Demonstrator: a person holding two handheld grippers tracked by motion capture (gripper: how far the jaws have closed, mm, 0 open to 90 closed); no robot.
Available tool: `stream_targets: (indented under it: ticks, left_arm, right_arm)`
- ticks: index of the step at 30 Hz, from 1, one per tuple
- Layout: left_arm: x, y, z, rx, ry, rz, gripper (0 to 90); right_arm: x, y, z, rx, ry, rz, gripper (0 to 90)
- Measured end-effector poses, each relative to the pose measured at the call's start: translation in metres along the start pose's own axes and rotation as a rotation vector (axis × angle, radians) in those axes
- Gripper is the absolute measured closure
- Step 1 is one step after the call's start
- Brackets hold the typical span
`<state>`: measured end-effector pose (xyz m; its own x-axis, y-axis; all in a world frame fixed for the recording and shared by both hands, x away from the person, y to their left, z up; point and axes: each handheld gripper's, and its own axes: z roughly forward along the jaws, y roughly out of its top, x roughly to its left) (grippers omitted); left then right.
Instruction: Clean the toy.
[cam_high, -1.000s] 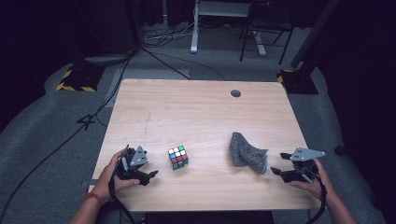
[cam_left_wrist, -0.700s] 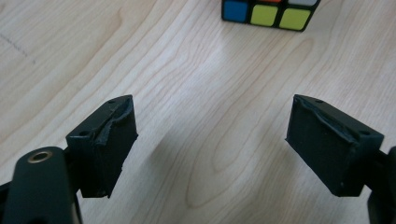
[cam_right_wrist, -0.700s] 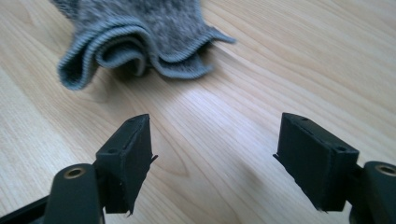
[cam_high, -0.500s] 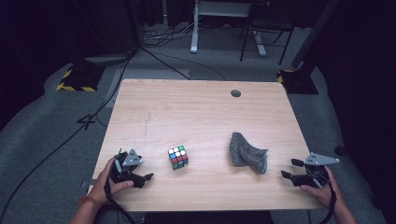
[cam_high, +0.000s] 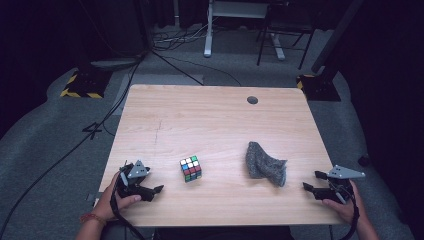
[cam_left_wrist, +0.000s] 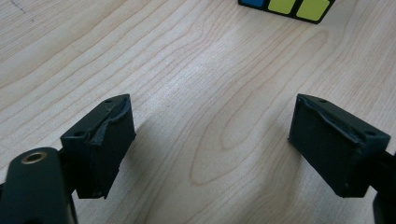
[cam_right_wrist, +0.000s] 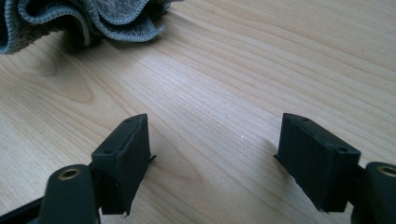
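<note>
A scrambled Rubik's cube (cam_high: 190, 168) sits on the wooden table (cam_high: 210, 120), left of centre near the front. A crumpled grey cloth (cam_high: 264, 164) lies to its right. My left gripper (cam_high: 153, 188) rests low at the front left corner, pointing right toward the cube, open with bare wood between its jaws. In the left gripper view the open gripper (cam_left_wrist: 210, 144) faces the cube's bottom edge (cam_left_wrist: 289, 7). My right gripper (cam_high: 311, 181) stands open at the front right, pointing left toward the cloth. In the right gripper view the gripper (cam_right_wrist: 215, 158) holds nothing, and the cloth (cam_right_wrist: 93, 18) lies beyond it.
A round cable hole (cam_high: 252, 100) sits near the table's far right edge. Cables (cam_high: 165, 55), a yellow-and-black floor base (cam_high: 80, 85) and desk legs (cam_high: 207, 30) stand on the dark floor behind the table.
My right gripper has drawn back to the right, away from the cloth, and sunk lower toward the table's front right corner. The left gripper has edged slightly left. Cube and cloth have not moved.
</note>
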<state>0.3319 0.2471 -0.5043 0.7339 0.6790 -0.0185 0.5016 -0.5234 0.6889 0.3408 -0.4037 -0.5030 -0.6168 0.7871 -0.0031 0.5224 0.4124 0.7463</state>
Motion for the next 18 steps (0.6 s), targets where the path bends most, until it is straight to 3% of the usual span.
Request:
stream_targets:
  ticks: [18]
  left_arm:
    - [0.0006,0.0001,0.0,0.001,-0.003,0.001,14.7]
  right_arm:
    - [-0.0005,0.001,0.0014,0.003,0.0,-0.002,23.3]
